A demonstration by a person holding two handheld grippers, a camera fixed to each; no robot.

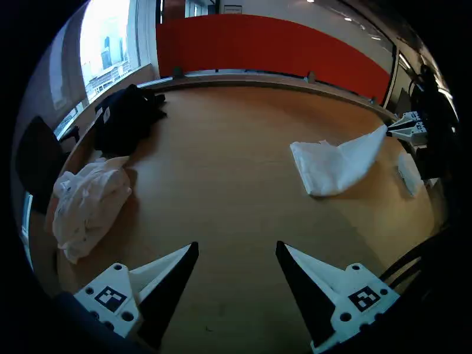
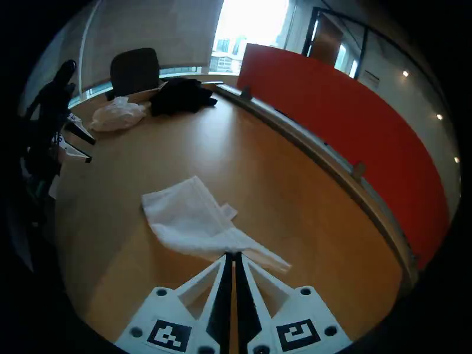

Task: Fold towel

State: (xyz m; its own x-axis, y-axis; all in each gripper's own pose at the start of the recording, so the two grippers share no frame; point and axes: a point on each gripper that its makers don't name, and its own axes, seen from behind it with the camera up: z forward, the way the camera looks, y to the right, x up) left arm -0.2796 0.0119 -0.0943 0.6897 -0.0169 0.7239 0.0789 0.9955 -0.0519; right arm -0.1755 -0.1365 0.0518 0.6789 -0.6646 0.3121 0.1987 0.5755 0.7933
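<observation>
Pinching with my right gripper [image 2: 234, 259], jaws clenched on one towel [image 2: 189, 221] corner, lifted off the table [image 2: 283, 177]. Left gripper [image 1: 236, 248] spread, empty. Rest of towel lies mid-table. Soft, light, floppy; I'd take corners, not the middle.

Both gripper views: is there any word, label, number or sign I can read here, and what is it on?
No text can be read.
Left gripper and right gripper: square black-and-white markers, patterns only, no letters.
Wall sign: too small and blurred to read.
Towel: plain white, no print visible.
</observation>
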